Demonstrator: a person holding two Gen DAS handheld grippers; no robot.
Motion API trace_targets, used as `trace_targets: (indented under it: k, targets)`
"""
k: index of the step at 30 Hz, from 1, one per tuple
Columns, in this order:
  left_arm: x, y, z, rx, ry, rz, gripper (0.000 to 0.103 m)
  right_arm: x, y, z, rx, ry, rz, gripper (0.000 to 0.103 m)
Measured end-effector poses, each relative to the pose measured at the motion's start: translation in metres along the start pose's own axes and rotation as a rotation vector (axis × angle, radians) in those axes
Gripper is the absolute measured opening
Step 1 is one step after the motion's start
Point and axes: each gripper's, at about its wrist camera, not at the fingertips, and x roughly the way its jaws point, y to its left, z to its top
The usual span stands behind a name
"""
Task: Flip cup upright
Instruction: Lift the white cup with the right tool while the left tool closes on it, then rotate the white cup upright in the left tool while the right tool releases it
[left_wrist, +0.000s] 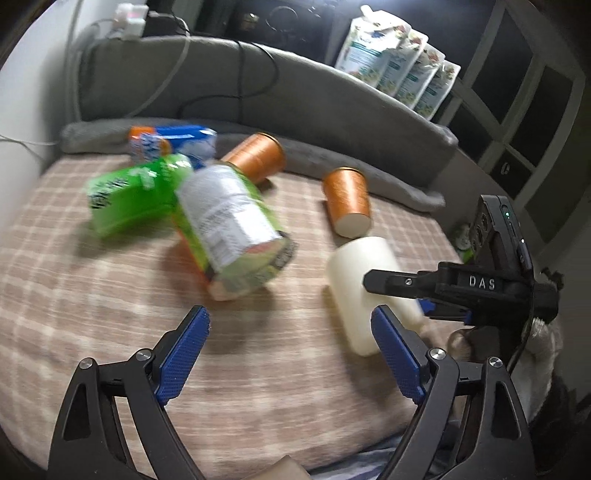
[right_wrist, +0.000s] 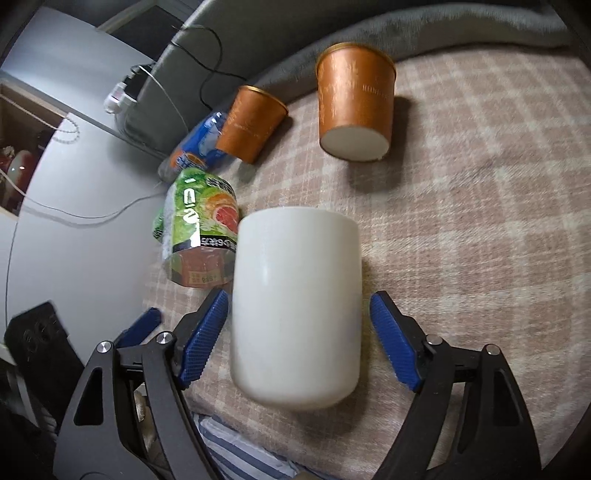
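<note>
A white cup (right_wrist: 295, 306) lies on its side on the checked blanket (right_wrist: 480, 221). My right gripper (right_wrist: 299, 339) is open, its blue pads on either side of the cup's body, with a gap at the right pad. In the left wrist view the cup (left_wrist: 354, 273) lies to the right with the right gripper (left_wrist: 399, 295) around it. My left gripper (left_wrist: 291, 354) is open and empty, low over the blanket just left of the cup.
Two orange paper cups (right_wrist: 354, 107) (right_wrist: 251, 122) lie on their sides further back. A green-labelled can (left_wrist: 236, 229), a green packet (left_wrist: 129, 195) and a blue packet (left_wrist: 177, 140) lie to the left. A grey cushion (left_wrist: 332, 122) borders the back.
</note>
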Motion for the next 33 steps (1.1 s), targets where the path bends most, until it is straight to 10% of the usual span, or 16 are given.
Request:
trace_targets:
  k: [15, 33]
  targets:
    - [0.07, -0.035, 0.029, -0.13, 0.213, -0.189, 0.088, -0.088, -0.053, -0.03, 0.078, -0.171, -0.023, 0.082]
    - [0.118, -0.037, 0.038, -0.161, 0.332, -0.182, 0.076, -0.102, -0.081, -0.038, 0.14, -0.207, -0.038, 0.082]
